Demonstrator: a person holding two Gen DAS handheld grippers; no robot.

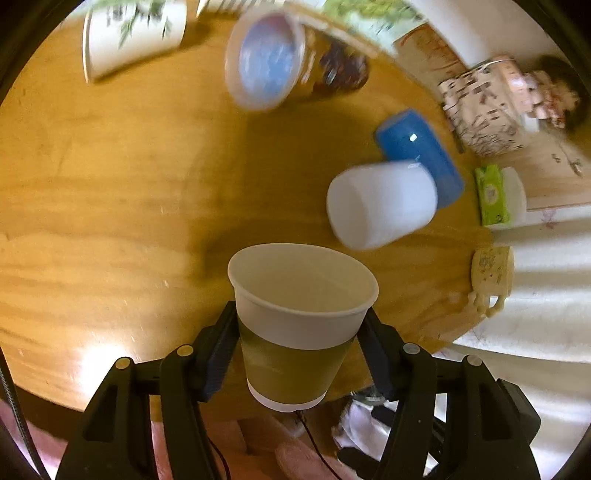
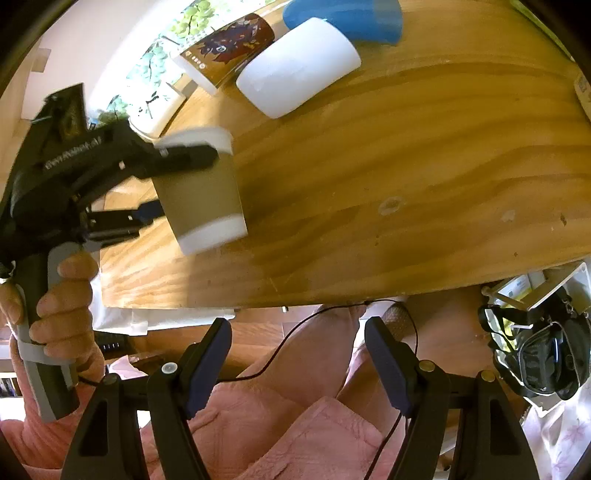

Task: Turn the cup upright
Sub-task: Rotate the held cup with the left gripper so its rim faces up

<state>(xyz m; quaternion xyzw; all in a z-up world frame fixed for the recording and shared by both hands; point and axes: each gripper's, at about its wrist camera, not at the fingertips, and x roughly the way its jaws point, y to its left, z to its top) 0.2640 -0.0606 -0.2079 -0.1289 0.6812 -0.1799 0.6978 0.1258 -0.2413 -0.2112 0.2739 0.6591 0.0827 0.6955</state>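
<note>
My left gripper (image 1: 299, 325) is shut on a paper cup (image 1: 295, 328) with a brown sleeve and white rim. The cup is mouth up, slightly tilted, held above the wooden table (image 1: 110, 192) near its front edge. In the right wrist view the same cup (image 2: 201, 195) hangs in the left gripper (image 2: 173, 184) over the table's left part (image 2: 406, 177). My right gripper (image 2: 297, 350) is open and empty, below the table's front edge over the person's lap.
Several cups lie on their sides on the table: a white one (image 1: 380, 203), a blue one (image 1: 421, 151), a brown patterned one (image 1: 273, 62) and a leaf-printed one (image 1: 133, 33). A green pack (image 1: 491, 195) lies beyond the right edge.
</note>
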